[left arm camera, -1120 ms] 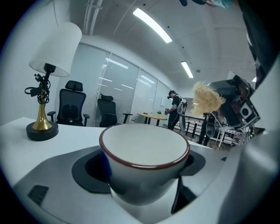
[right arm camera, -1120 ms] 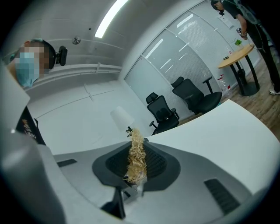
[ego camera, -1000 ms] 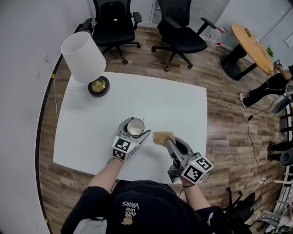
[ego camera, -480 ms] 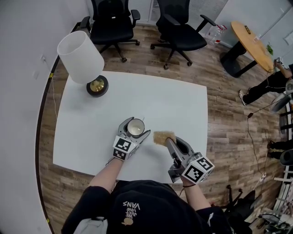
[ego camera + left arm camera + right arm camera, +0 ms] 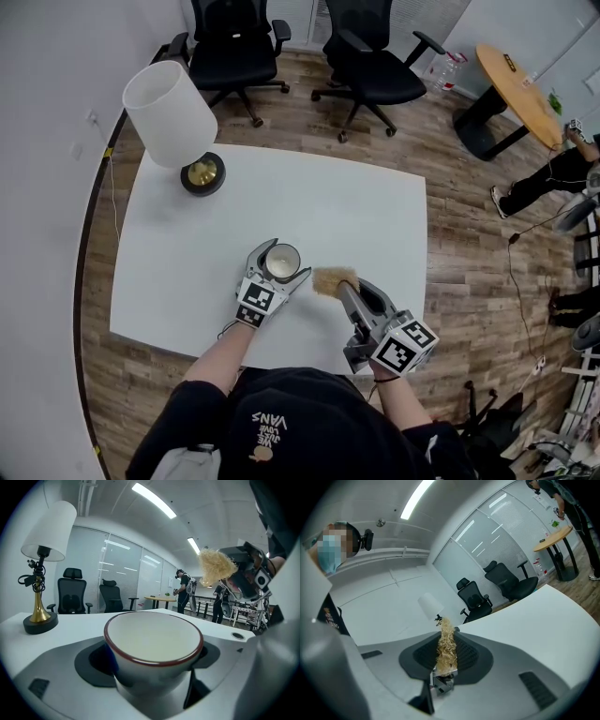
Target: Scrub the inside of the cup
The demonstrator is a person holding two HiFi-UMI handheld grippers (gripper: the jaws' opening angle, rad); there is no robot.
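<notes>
Left gripper view shows round red-rimmed cup (image 5: 153, 641) near frizzy tan scrubber (image 5: 216, 567).

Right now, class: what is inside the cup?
The cup, gripped by the left claw, shows only a bare pale inner wall; its near rim covers the bottom. The scrubber in the right claw is outside it.

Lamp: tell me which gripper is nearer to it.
Left. The left gripper, shut on the cup, sits nearer the lamp; the right gripper, holding the scrubber, is farther off on the cup's other side.
</notes>
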